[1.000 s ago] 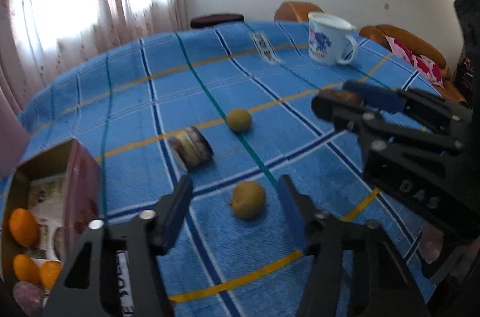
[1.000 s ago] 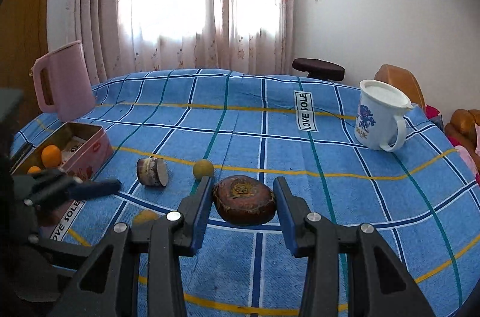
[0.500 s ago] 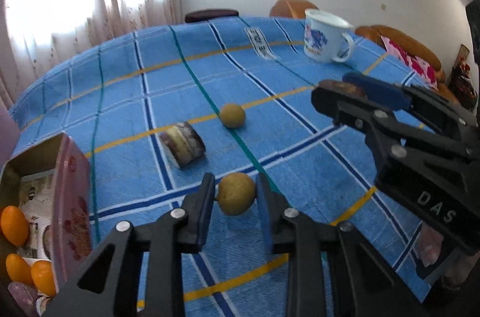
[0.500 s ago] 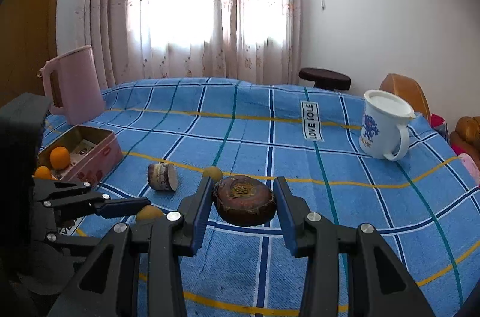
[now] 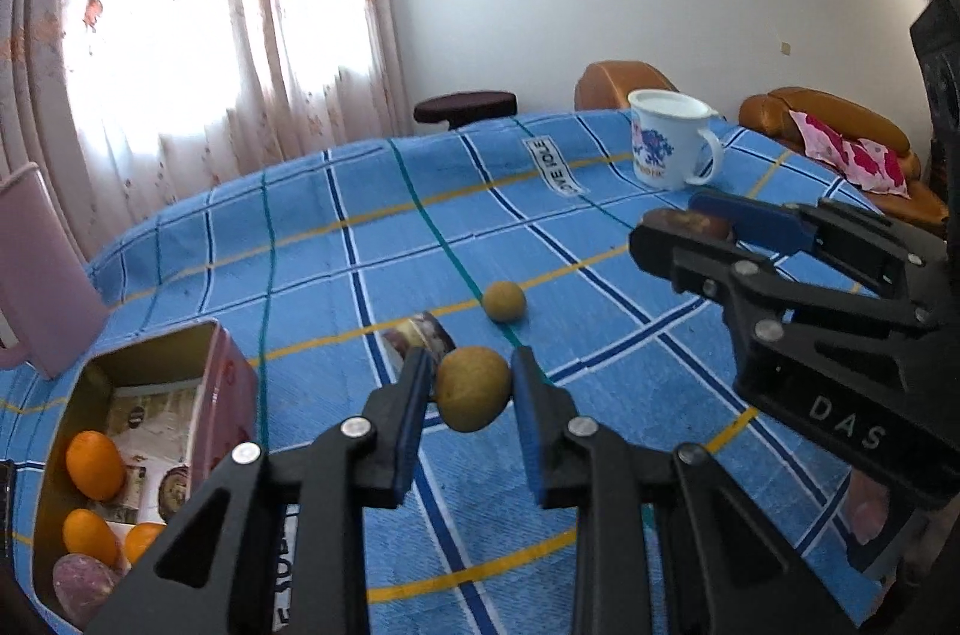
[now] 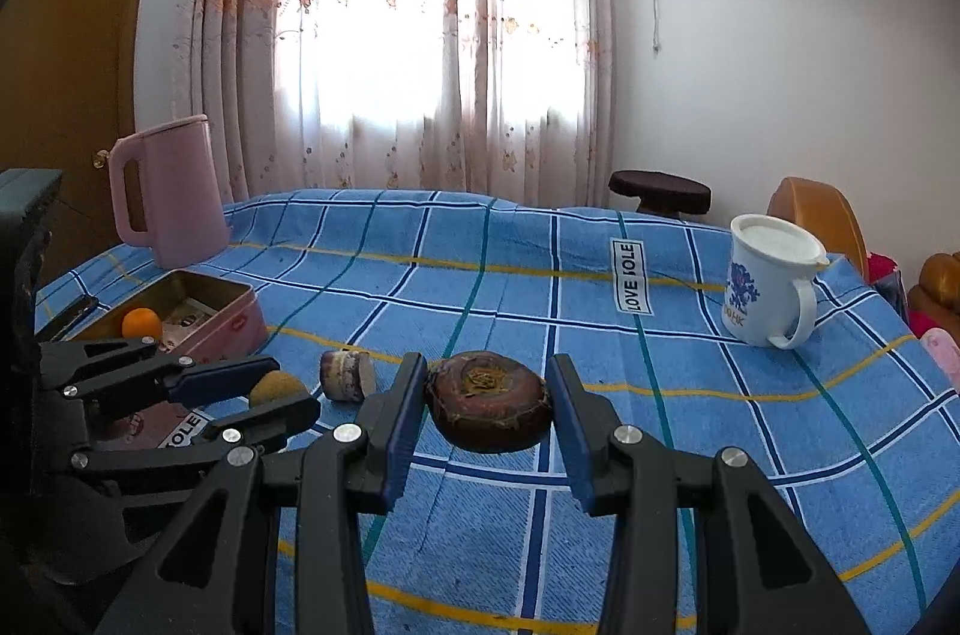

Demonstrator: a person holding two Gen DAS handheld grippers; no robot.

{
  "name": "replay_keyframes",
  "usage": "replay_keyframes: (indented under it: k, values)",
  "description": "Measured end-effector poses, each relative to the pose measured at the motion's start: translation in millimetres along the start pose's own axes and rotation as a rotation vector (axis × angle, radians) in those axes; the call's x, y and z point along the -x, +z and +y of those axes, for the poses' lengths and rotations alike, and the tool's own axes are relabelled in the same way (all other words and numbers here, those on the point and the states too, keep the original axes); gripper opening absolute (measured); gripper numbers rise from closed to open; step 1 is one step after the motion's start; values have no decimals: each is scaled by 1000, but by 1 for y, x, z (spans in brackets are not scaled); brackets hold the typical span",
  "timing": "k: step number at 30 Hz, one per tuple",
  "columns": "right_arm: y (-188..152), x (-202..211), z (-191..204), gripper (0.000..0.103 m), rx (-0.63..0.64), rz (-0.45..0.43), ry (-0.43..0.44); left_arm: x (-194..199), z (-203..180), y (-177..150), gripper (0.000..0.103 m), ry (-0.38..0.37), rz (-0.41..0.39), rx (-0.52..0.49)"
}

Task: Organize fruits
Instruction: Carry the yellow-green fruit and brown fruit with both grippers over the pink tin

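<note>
My left gripper point(image 5: 471, 398) is shut on a round yellow-brown fruit point(image 5: 473, 388) and holds it above the blue checked cloth point(image 5: 600, 365). My right gripper point(image 6: 487, 410) is shut on a flat dark brown fruit point(image 6: 489, 410), also lifted; it shows at the right of the left wrist view point(image 5: 690, 222). A second yellow-brown fruit point(image 5: 504, 300) and a small cut purple-brown piece point(image 5: 420, 332) lie on the cloth. A pink tin box point(image 5: 222, 395) at the left holds several orange fruits point(image 5: 95, 464) and a purple one.
A white mug with blue print point(image 5: 669, 146) stands at the far right of the table. A pink jug point(image 6: 165, 191) stands at the far left beyond the tin. Sofas and a dark stool point(image 6: 659, 188) are behind the table.
My left gripper closed on the near yellow-brown fruit and lifted it off the cloth. My right gripper rose a little, still holding the dark brown fruit.
</note>
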State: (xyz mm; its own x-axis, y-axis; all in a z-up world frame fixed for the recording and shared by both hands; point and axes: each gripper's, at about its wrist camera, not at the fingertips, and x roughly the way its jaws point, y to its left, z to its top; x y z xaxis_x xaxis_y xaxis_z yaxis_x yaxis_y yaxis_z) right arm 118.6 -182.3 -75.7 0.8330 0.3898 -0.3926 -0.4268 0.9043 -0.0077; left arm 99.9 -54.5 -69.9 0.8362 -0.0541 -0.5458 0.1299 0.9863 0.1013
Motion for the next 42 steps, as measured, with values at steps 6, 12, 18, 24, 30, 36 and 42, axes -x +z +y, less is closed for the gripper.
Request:
replay_keyframes:
  k: [6, 12, 18, 24, 30, 36, 42]
  values:
    - [-1, 6, 1, 43, 3, -32, 6, 8, -1, 0, 29, 29, -44, -5]
    - [-1, 12, 2, 43, 4, -58, 10, 14, -3, 0, 29, 45, -76, -6]
    - [-2, 17, 1, 43, 4, -83, 15, 19, -2, -1, 29, 56, -105, 2]
    - [-3, 20, 3, 43, 8, -107, 21, 24, -1, -2, 29, 65, -130, 9]
    - [-3, 22, 3, 43, 11, -119, 18, 30, 2, -3, 29, 69, -157, 20]
    - [0, 18, 11, 43, 27, -111, 25, 32, 10, -5, 29, 60, -156, 35]
    - [14, 5, 40, 43, 56, -94, 95, 48, 48, -5, 29, 89, -177, 97]
